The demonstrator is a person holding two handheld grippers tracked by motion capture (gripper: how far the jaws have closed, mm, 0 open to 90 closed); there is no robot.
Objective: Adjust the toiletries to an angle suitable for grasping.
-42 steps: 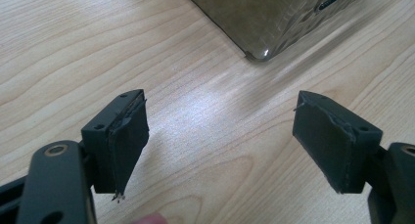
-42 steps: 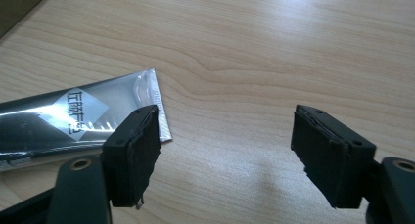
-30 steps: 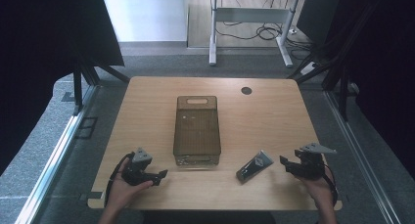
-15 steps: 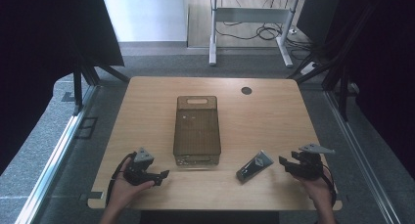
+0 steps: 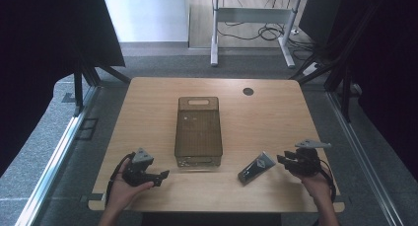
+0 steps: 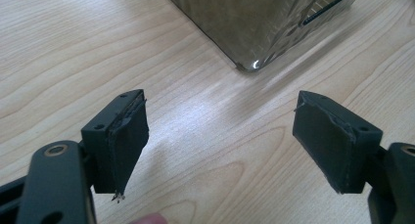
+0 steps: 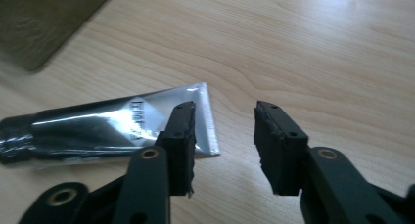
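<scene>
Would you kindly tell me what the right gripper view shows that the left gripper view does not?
Right gripper view: a silver tube lying flat, its crimped end just beyond the right gripper, whose jaws have just been closing with nothing between them. Left gripper view: the left gripper wide open over bare wood. Both: the table and a corner of the smoky bin.

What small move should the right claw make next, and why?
Probably slide toward the tube until its flat crimped end sits between the jaws. The right claw, whose jaws have just been closing, holds nothing yet; the tube's end lies beside and behind one jaw, on the table.
</scene>
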